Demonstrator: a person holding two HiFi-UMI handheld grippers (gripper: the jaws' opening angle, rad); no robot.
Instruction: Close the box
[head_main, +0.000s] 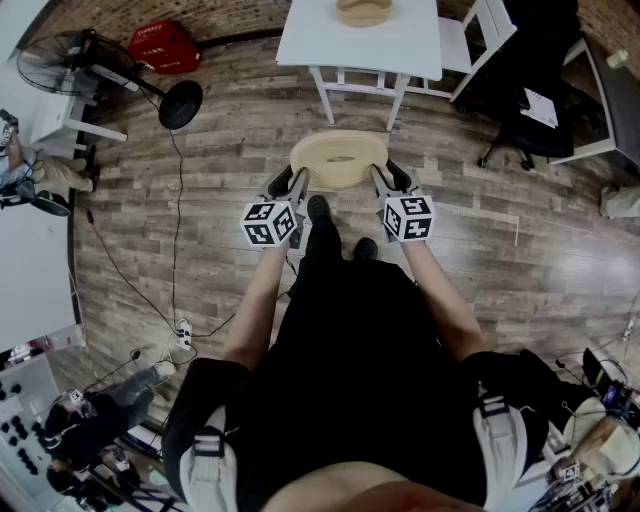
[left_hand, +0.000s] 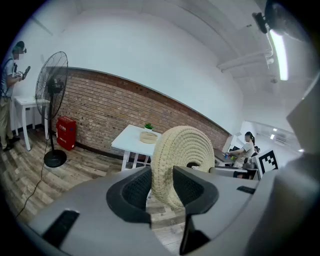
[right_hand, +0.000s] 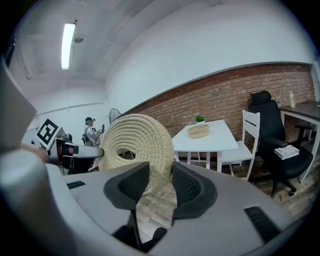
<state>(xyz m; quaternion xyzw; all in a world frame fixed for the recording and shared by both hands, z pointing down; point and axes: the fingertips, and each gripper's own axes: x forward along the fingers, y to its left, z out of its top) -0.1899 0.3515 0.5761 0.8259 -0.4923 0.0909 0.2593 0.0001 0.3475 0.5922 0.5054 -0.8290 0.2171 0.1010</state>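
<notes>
Woven lid (head_main: 338, 160), grippers (head_main: 292, 182) (head_main: 390, 178) clamping it, angled downward

An office-like workroom: a white square tabletop (head_main: 400, 50) stands on a grey wood-plank floor (head_main: 230, 140) before a red brick wall (left_hand: 100, 112). A black swivel office chair (right_hand: 270, 125) is at its right, a black pedestal fan (left_hand: 52, 85) well to its left, and a ceiling tube light (right_hand: 68, 45) overhead.

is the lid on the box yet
No, the left gripper and right gripper hold the woven lid over the floor, short of the table.
</notes>
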